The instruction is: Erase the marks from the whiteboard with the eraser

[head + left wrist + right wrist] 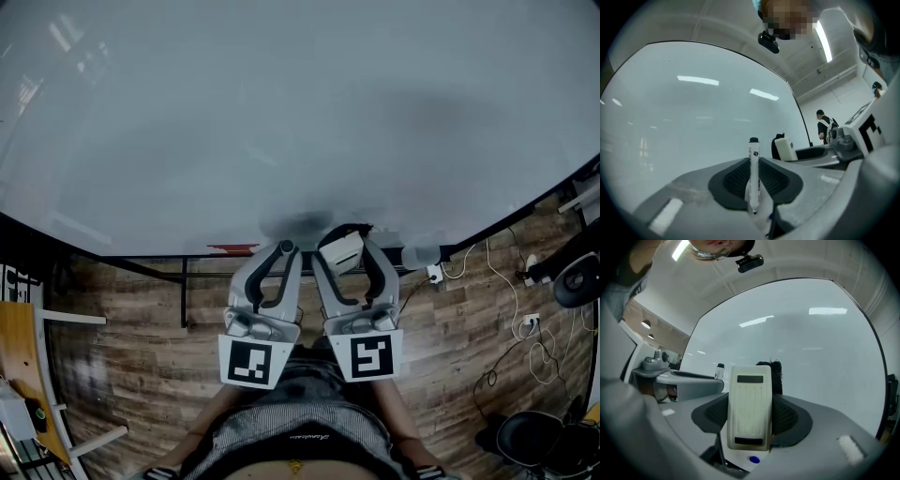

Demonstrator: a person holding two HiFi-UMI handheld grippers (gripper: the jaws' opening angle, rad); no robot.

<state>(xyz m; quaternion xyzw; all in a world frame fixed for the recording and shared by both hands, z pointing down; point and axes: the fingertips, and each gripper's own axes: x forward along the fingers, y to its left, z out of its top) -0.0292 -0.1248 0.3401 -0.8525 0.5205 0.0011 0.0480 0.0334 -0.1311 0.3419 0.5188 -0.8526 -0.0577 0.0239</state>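
— At lower centre of the head view, what do the two tools hold?
— The left gripper (284, 251) is clamped on a marker (753, 176). It stands upright between the dark pads, with its black cap at the upper end. The right gripper (344, 246) is clamped on the eraser (749, 411). The eraser's white back faces that gripper's camera and its dark felt is on the far side.
— And where is the eraser on the whiteboard?
— It is at the bottom edge of the whiteboard (281, 112), mid-frame, just right of the marker. The felt faces the board, but I cannot tell whether it touches.
— Any marks?
— A greyish patch (292, 225) lies just above the gripper tips. I cannot tell whether it is smudge or shadow.
— What is below the board?
— A wooden floor (450, 328), with cables (514, 281) at right.
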